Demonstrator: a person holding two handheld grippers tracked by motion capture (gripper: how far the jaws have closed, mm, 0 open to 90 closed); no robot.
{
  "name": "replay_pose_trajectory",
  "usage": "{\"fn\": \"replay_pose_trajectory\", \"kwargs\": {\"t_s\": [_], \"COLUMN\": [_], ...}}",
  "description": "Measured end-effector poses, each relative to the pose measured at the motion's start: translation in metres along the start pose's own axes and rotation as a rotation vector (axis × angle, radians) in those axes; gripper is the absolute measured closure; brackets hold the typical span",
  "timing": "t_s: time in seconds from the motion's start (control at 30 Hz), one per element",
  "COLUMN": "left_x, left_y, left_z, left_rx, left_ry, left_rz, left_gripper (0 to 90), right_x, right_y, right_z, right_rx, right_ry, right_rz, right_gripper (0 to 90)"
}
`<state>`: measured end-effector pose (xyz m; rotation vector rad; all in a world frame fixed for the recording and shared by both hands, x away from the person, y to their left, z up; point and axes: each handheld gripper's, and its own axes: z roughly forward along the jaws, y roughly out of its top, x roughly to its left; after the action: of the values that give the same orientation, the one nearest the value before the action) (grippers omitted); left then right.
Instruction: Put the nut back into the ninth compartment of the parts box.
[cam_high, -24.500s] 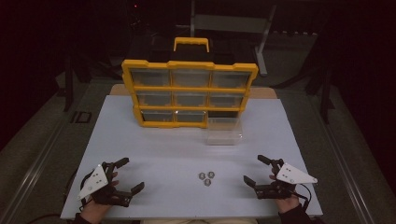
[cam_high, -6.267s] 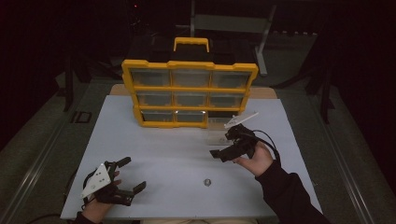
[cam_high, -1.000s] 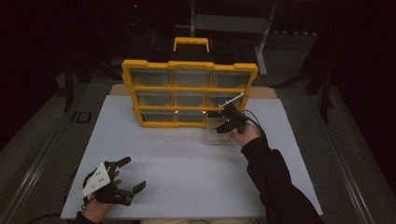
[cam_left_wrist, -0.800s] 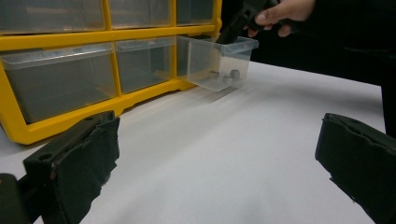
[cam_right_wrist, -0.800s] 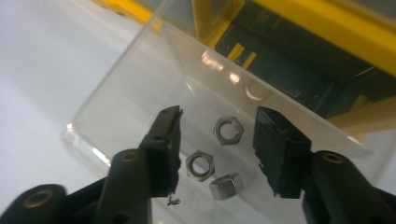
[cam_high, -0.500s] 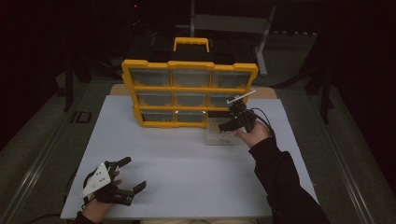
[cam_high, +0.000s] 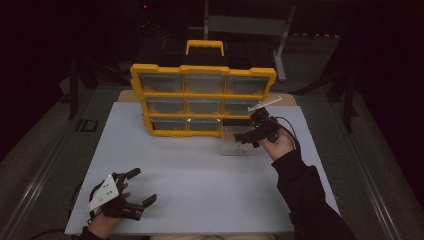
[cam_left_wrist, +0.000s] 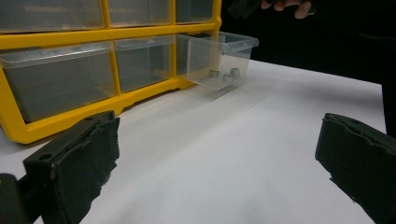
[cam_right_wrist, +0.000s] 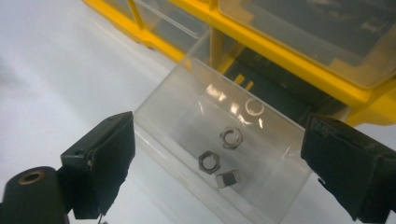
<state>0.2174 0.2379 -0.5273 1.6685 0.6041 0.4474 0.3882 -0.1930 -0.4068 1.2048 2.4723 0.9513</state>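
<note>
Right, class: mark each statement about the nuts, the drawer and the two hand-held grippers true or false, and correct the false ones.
1. Three nuts lie in the clear drawer. True.
2. The drawer sits inside the yellow organizer. False: it stands on the table in front of its empty slot.
3. The right hand-held gripper grips a nut. False: its jaws have just been opening and hold nothing.
4. The left hand-held gripper is open with nothing between its jaws. True.
</note>
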Motion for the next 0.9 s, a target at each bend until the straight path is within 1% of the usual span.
{"fn": "replay_pose_trajectory", "kwargs": {"t_s": [0.13,0.2,0.27,0.33,0.37,0.43,0.57,0.63,0.7,0.77,0.8,0.9], "left_x": [0.0,0.0,0.0,0.0,0.0,0.0,0.0,0.0,0.0,0.0,0.0,0.0], "left_y": [0.0,0.0,0.0,0.0,0.0,0.0,0.0,0.0,0.0,0.0,0.0,0.0], "left_z": [0.0,0.0,0.0,0.0,0.0,0.0,0.0,0.0,0.0,0.0,0.0,0.001], "left_rx": [0.0,0.0,0.001,0.0,0.0,0.0,-0.001,0.001,0.0,0.001,0.001,0.001], "left_ry": [0.0,-0.001,0.0,-0.001,-0.001,0.0,0.0,0.001,0.001,0.001,0.002,0.002], "left_rz": [0.0,0.0,0.0,0.0,0.0,-0.002,-0.001,0.0,0.0,0.0,0.0,0.001], "left_gripper": [0.0,0.0,0.0,0.0,0.0,0.0,0.0,0.0,0.0,0.0,0.0,0.0], "right_x": [0.002,0.003,0.003,0.004,0.004,0.002,-0.001,-0.003,-0.005,-0.007,-0.008,-0.01], "right_y": [-0.006,-0.009,-0.012,-0.014,-0.019,-0.025,-0.037,-0.044,-0.052,-0.06,-0.064,-0.077], "right_z": [-0.01,-0.015,-0.02,-0.021,-0.026,-0.03,-0.039,-0.043,-0.048,-0.052,-0.053,-0.055], "right_rx": [-0.06,-0.088,-0.093,-0.099,-0.137,-0.15,-0.21,-0.239,-0.266,-0.297,-0.307,-0.32], "right_ry": [0.005,0.02,0.032,0.035,0.057,0.064,0.107,0.114,0.121,0.144,0.149,0.161], "right_rz": [-0.059,-0.088,-0.109,-0.114,-0.133,-0.146,-0.173,-0.18,-0.177,-0.173,-0.168,-0.184], "right_gripper": [10.2,10.2,10.2,10.2,10.2,10.2,10.3,11.2,11.2,11.2,11.2,11.2]}}
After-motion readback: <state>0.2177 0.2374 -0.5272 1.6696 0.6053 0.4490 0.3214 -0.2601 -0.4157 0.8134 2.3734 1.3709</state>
